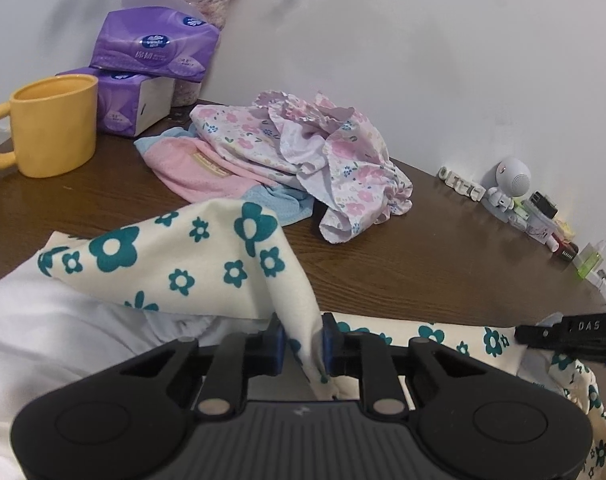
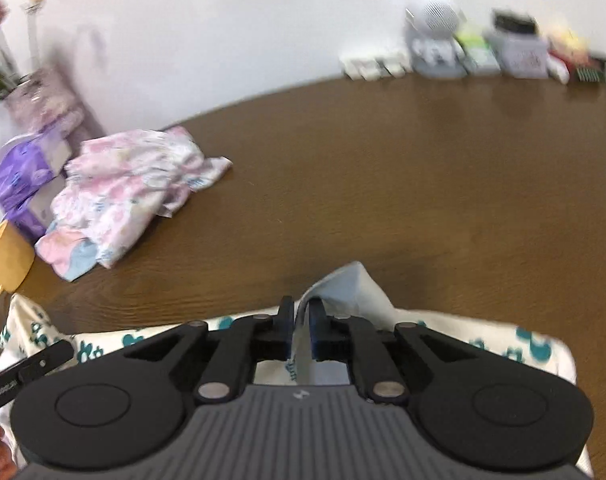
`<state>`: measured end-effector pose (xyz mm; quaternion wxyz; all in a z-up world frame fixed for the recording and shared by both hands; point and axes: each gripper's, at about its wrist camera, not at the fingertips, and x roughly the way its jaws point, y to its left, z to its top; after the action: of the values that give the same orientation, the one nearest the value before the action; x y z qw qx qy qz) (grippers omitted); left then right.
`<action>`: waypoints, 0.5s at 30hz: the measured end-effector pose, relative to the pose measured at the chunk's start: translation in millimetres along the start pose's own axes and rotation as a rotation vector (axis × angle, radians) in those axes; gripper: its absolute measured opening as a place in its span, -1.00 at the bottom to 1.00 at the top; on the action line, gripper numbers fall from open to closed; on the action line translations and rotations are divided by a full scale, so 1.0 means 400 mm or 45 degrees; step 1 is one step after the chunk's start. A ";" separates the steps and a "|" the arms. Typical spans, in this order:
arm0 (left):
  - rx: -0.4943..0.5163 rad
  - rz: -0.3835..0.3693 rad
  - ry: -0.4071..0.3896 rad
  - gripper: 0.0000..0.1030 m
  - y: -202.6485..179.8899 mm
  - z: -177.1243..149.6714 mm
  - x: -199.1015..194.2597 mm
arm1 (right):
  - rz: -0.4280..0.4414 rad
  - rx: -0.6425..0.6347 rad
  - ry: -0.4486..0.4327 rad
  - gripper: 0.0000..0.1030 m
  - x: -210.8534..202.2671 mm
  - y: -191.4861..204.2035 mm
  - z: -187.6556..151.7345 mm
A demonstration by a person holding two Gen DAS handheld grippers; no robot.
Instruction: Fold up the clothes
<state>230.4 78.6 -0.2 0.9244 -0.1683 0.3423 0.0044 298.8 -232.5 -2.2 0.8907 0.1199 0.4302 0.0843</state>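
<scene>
Clamped hard on cream cloth, left tongs (image 1: 302, 346), blue pads pinching a gathered fold of the cream garment with teal flowers (image 1: 175, 258), lifted edge rising ahead toward the left. Same story on the other side: right tongs (image 2: 301, 328) closed tight on a thin pale edge of that garment (image 2: 355, 288), small peak of fabric standing up just past the fingertips. Garment itself spread along the near edge of the brown desk (image 1: 423, 248), partly draped over something white at lower left. Farther back on the desk, well apart from the held piece, a rumpled heap of pink floral clothes (image 1: 303, 152) lying over a pink and blue piece (image 1: 207, 168). Left of that heap, a yellow mug (image 1: 53, 124), upright, handle facing left. Behind the mug, two purple tissue packs (image 1: 151, 48), one stacked on the other, against the white wall. Over at the far right along the wall, a small white round-headed figure (image 1: 507, 184) among tiny bits and pieces too small to make out.
</scene>
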 end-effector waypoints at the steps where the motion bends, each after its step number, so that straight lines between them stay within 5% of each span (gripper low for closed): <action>1: -0.001 -0.003 -0.001 -0.66 0.001 0.000 0.000 | 0.011 0.021 0.000 -0.84 -0.002 -0.008 -0.002; 5: 0.002 -0.001 -0.006 -0.66 -0.001 -0.001 0.001 | 0.084 0.069 0.014 -0.45 -0.028 -0.031 -0.012; 9: 0.003 -0.004 -0.011 -0.66 -0.002 -0.003 0.002 | 0.096 0.022 0.032 -0.44 -0.033 -0.019 -0.026; 10: 0.006 -0.005 -0.013 -0.66 -0.002 -0.004 0.002 | 0.085 0.005 0.030 -0.47 -0.028 -0.012 -0.027; 12: 0.007 -0.006 -0.018 -0.69 0.001 -0.005 0.001 | 0.071 -0.024 0.020 -0.89 -0.015 0.000 -0.025; 15: -0.004 0.004 -0.028 -0.75 0.006 -0.005 0.002 | 0.048 -0.074 -0.014 -0.96 -0.008 0.019 -0.012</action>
<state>229.3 80.2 -3.0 0.9278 -0.1692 0.3325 0.0084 292.6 -225.6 -0.6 0.8945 0.1023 0.4204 0.1129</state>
